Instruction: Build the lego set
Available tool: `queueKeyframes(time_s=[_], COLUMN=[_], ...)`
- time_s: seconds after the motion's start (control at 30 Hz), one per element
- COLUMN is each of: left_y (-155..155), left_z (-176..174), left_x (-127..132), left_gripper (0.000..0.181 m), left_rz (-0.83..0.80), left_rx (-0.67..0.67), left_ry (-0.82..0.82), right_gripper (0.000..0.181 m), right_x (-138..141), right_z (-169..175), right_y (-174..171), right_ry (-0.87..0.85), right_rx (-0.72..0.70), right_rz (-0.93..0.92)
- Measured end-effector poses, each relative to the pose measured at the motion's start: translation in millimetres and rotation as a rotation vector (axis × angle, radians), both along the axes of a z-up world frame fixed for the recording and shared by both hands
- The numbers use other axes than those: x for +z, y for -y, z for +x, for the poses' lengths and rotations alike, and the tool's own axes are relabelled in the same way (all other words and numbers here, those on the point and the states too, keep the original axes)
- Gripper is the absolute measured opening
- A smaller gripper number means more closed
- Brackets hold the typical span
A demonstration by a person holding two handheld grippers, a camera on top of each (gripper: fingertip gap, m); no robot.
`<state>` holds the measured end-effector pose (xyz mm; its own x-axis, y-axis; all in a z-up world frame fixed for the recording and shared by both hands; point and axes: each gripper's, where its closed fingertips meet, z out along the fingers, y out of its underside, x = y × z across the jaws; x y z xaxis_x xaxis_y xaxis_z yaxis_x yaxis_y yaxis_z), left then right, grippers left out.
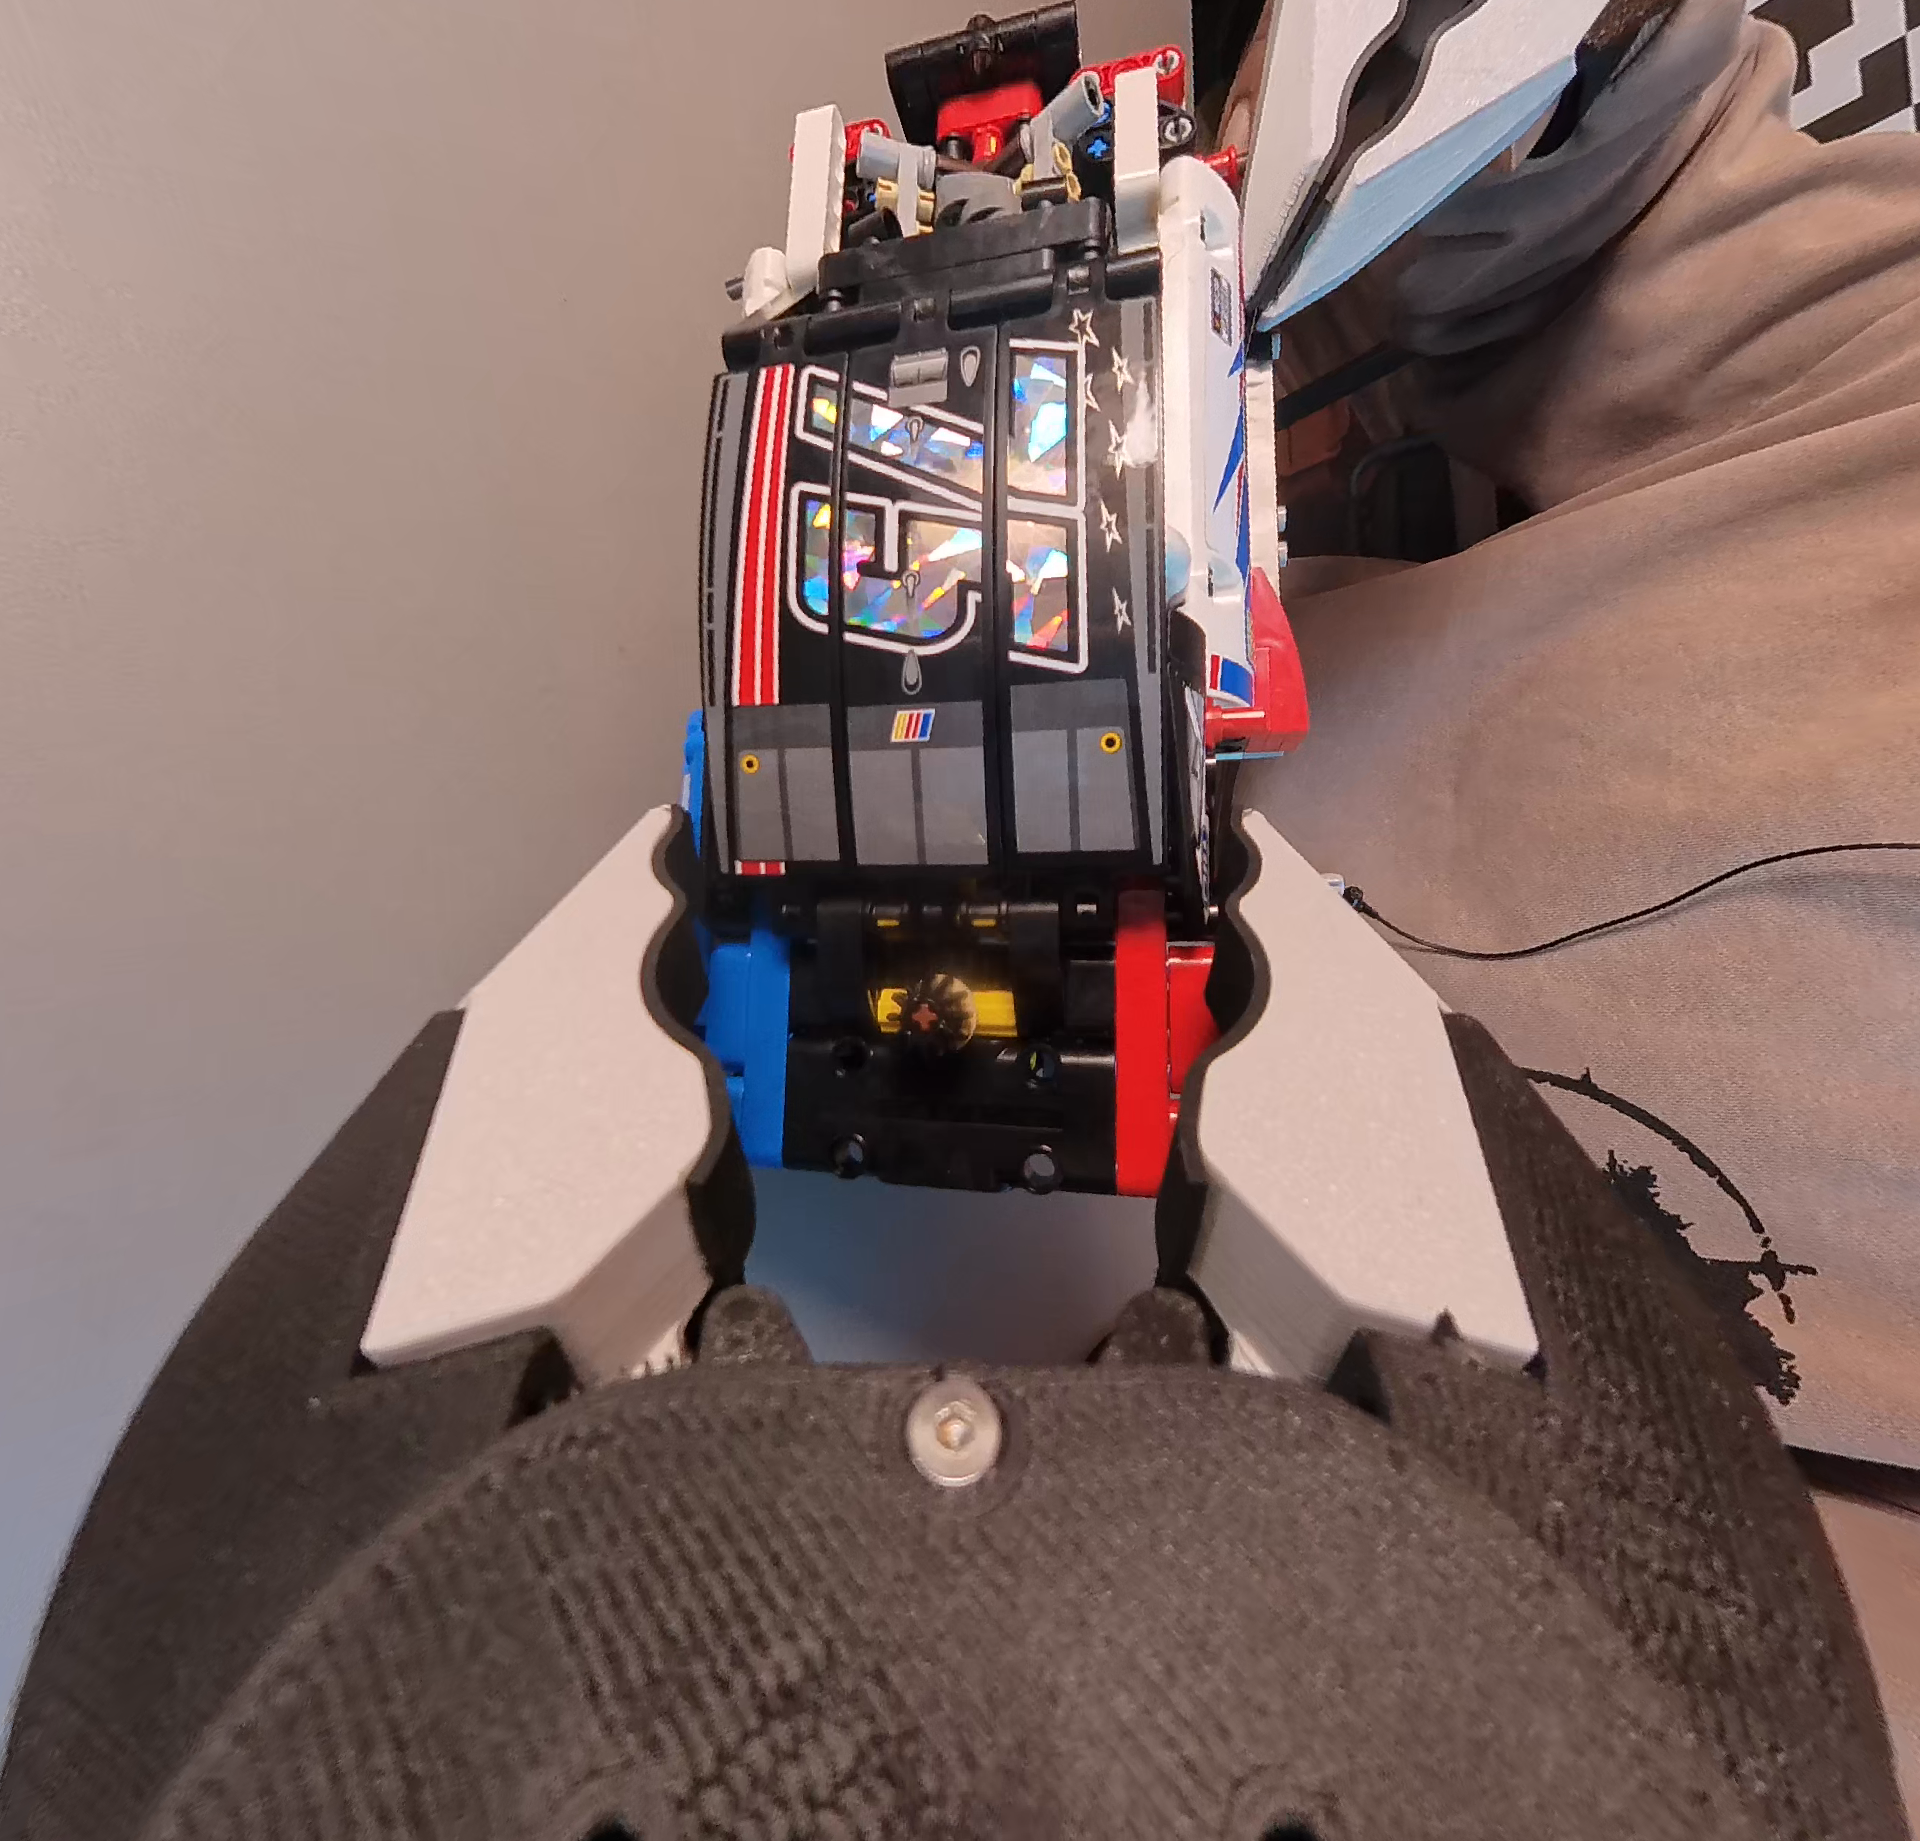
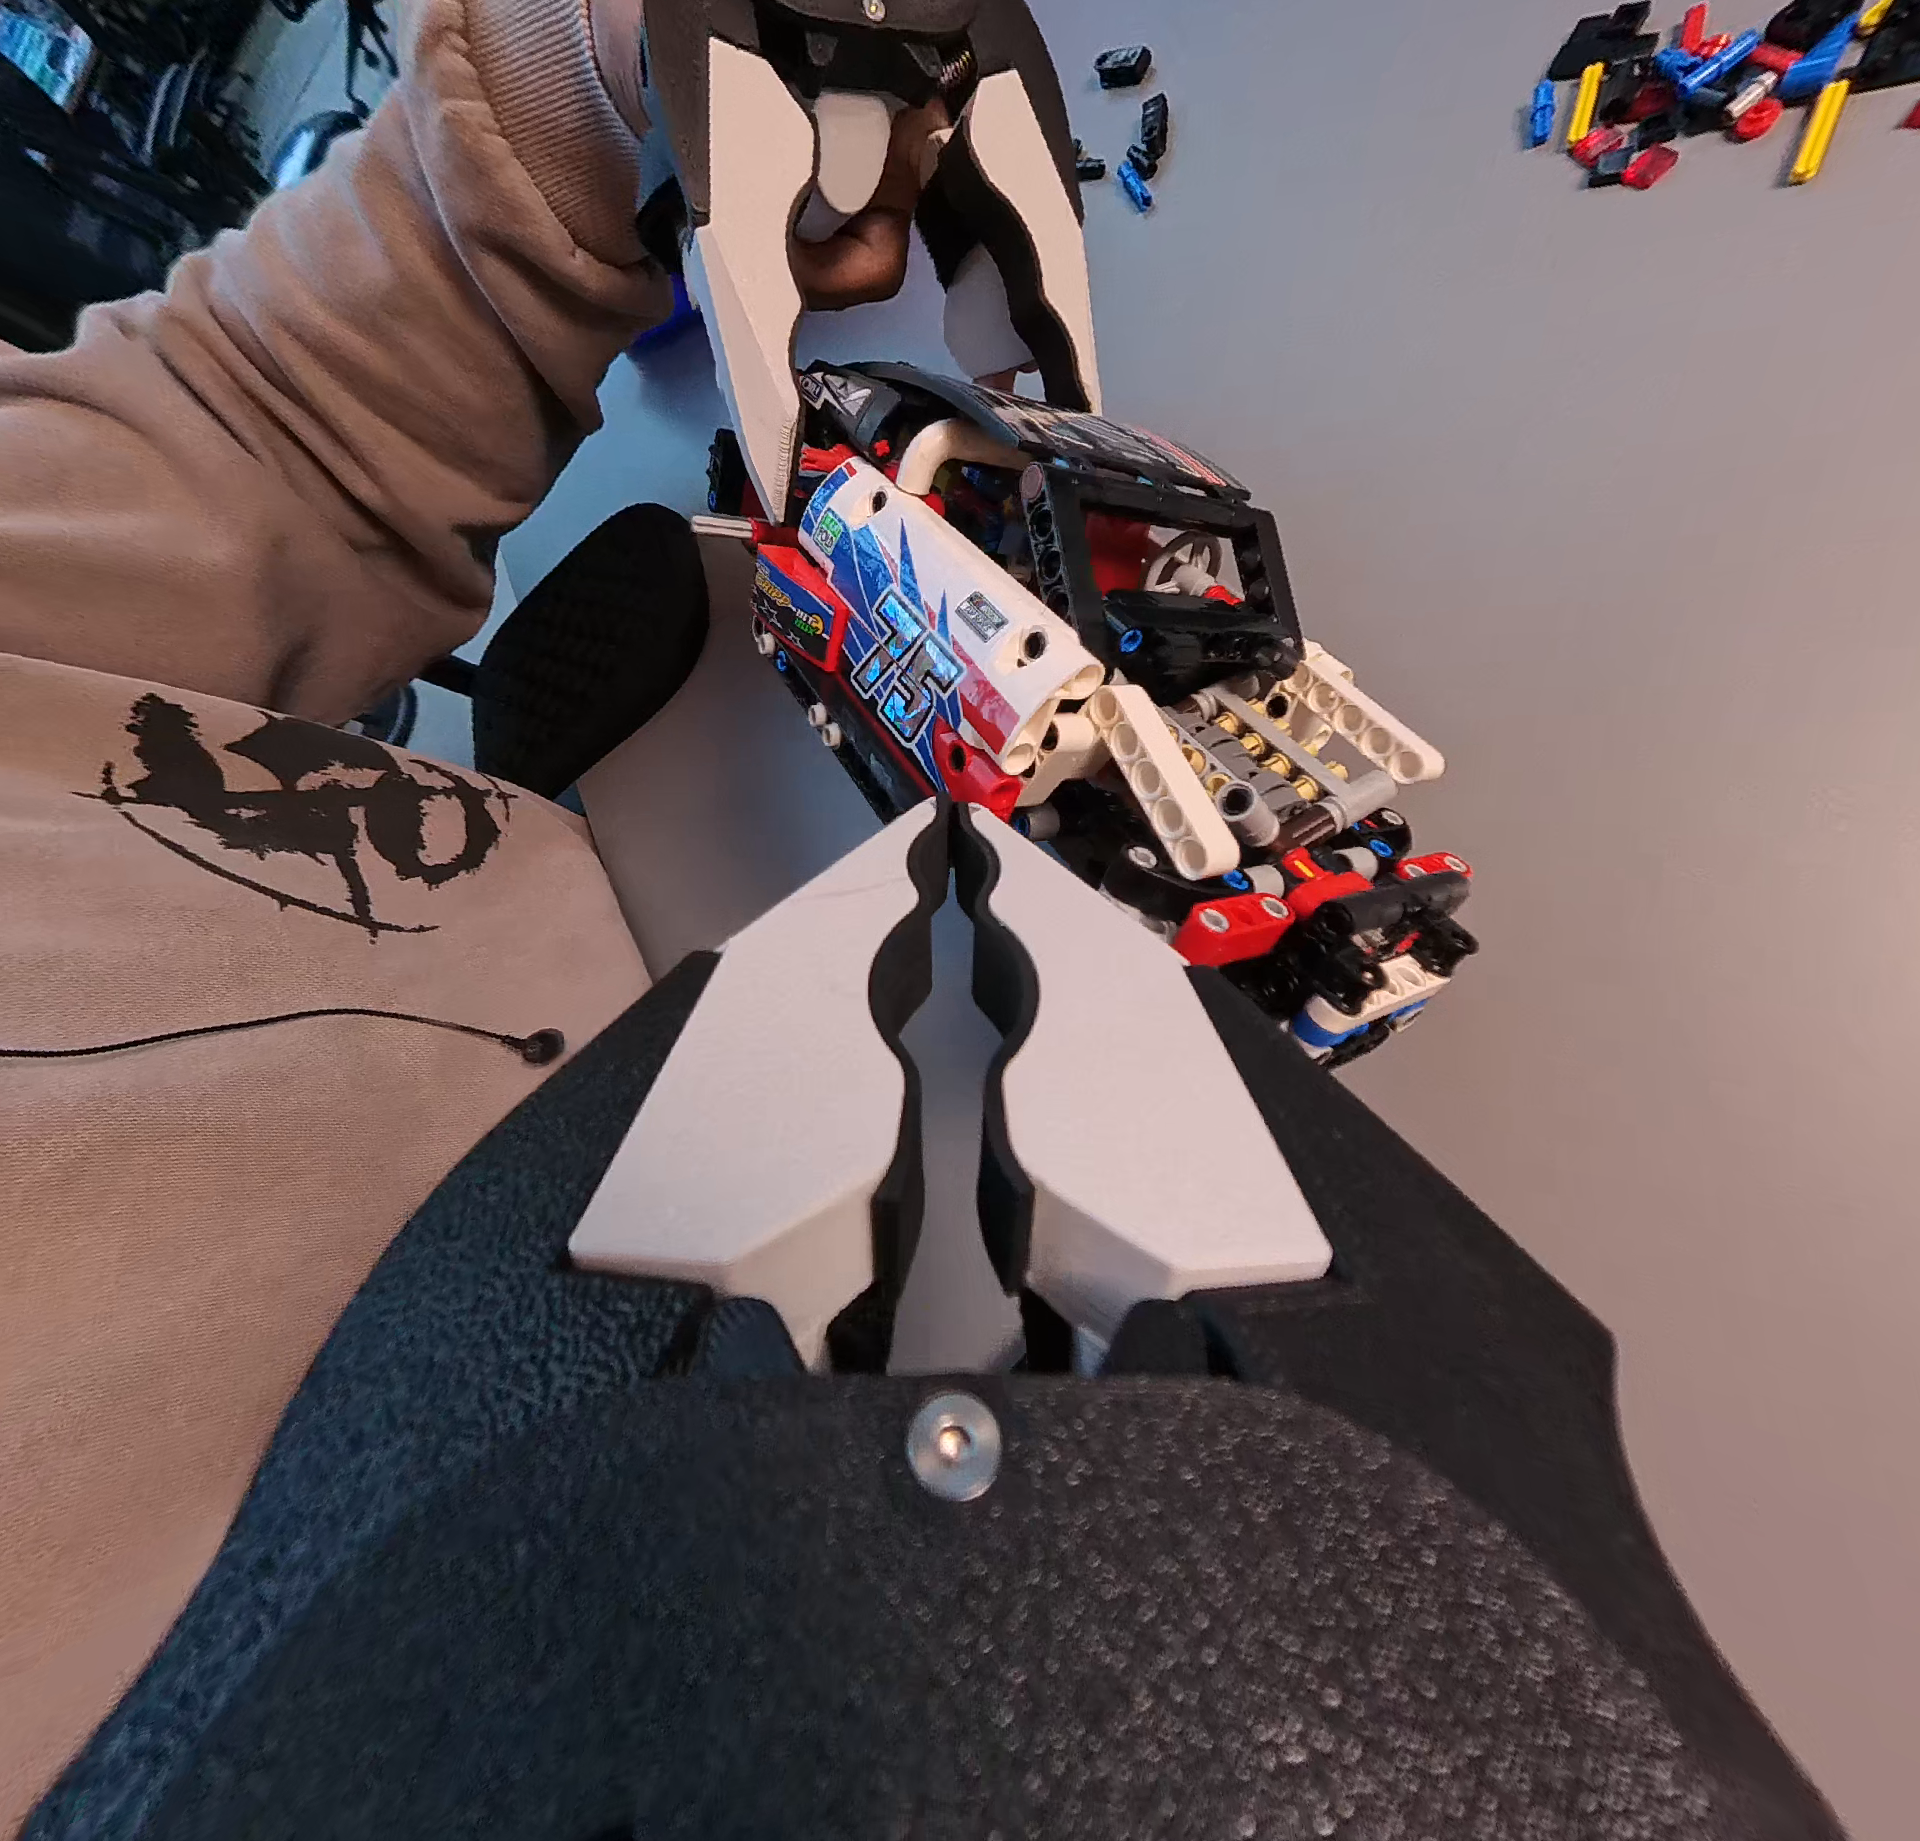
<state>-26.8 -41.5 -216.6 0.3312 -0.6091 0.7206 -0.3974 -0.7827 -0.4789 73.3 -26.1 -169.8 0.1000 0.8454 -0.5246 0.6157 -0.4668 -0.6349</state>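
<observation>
The lego race car (image 1: 914, 544) has a black roof with a shiny number, white, blue and red sides and an open engine bay. My left gripper (image 1: 961, 856) is shut on its rear end, one finger on the blue side and one on the red, and holds it in the air. In the right wrist view the car (image 2: 935, 638) hangs tilted above the grey table (image 2: 1558, 544), with the left gripper (image 2: 925, 441) gripping it from above. My right gripper (image 2: 951, 820) is shut and empty, its tips touching the car's red lower side edge. It also shows in the left wrist view (image 1: 1278, 285).
A pile of loose lego pieces (image 2: 1704, 77) lies at the table's far right, and a few small black and blue pieces (image 2: 1132, 118) lie nearer the middle. A person's beige sweatshirt (image 2: 260, 441) fills the left, with a black chair part (image 2: 592, 638) beside it. Across from one pair of fingers to the other is roughly 12 cm.
</observation>
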Motion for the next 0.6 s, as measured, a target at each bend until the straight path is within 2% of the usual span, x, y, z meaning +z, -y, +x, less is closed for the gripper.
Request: queueKeyframes(time_s=[0.1,0.17,0.27,0.33,0.47,0.6], left_y=[0.3,0.9,0.6,0.4,0.0,-0.1], left_z=[-0.1,-0.2,-0.2,-0.1,0.1,0.2], left_x=[-0.1,-0.2,-0.1,0.0,0.1,0.2], left_gripper=[0.098,0.098,0.098,0.098,0.098,0.098], left_rz=[0.002,0.006,0.004,0.004,0.002,0.001], left_rx=[-0.001,-0.005,-0.004,-0.005,0.0,0.008], left_ry=[-0.002,-0.002,-0.001,-0.001,0.0,-0.001], right_gripper=[0.0,0.0,0.004,0.005,0.005,0.0], right_x=[-1.0,-6.0,5.2,9.6,19.4,18.0], right_z=[1.7,8.3,10.1,12.9,6.4,-8.8], right_y=[-2.9,-15.1,-6.5,-10.7,-2.4,9.8], right_ry=[0.034,0.089,0.046,0.039,-0.038,-0.073], right_rx=[-0.004,-0.026,-0.011,-0.017,0.012,0.123], right_rz=[0.084,0.223,0.2,0.274,0.296,0.456])
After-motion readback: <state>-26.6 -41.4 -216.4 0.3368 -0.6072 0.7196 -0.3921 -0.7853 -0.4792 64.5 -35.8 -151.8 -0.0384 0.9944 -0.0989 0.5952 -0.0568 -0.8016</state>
